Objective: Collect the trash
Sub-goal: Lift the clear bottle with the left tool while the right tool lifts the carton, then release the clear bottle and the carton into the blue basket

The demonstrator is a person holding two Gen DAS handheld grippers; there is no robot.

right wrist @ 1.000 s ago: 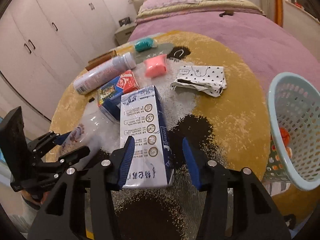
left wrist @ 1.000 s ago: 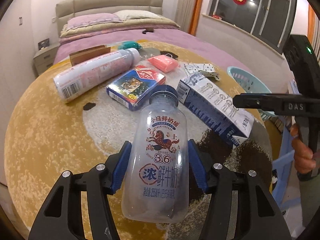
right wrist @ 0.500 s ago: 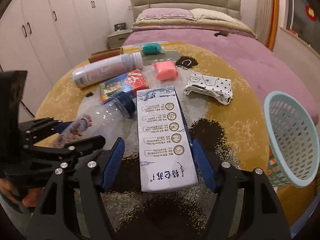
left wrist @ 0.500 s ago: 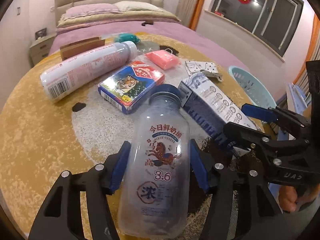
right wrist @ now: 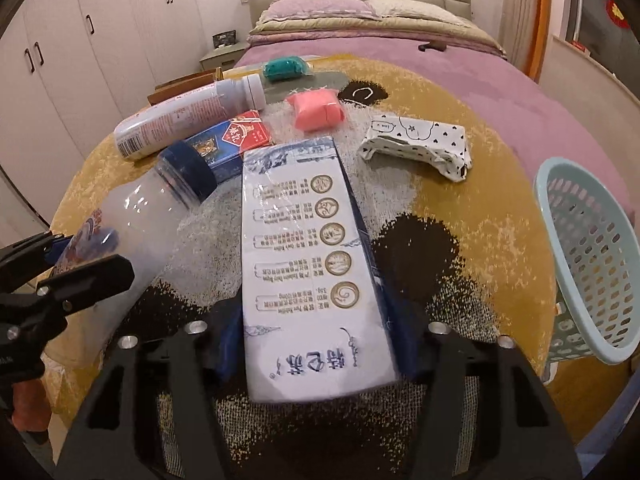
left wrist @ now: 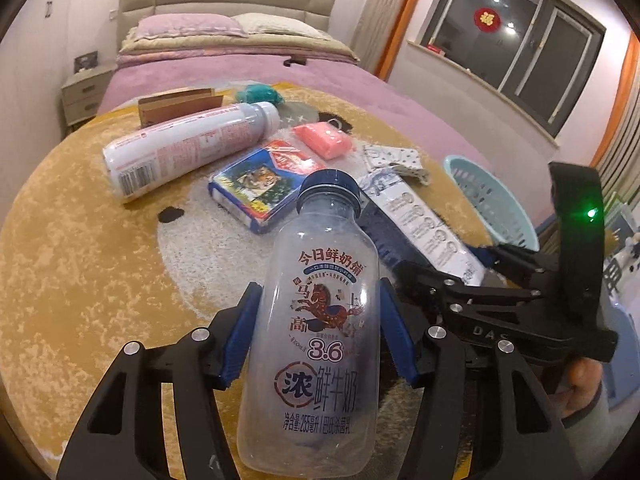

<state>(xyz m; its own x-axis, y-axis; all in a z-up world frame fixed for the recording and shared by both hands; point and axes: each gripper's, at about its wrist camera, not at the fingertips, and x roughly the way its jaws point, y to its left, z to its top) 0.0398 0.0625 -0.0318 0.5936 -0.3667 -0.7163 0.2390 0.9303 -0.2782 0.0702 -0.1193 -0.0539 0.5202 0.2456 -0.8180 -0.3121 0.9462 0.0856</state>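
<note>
Gripping bottle (left wrist: 320,320) (left); right jaws closing on carton (right wrist: 312,264).

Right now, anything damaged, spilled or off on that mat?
The white dotted pack looks crushed and torn open at one end. The clear milk bottle and white carton look intact; the right gripper is closing on the carton. No spill visible.

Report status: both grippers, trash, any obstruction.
Left gripper clamped on clear milk bottle. Right gripper closing around white carton. Basket right, path unobstructed.
</note>
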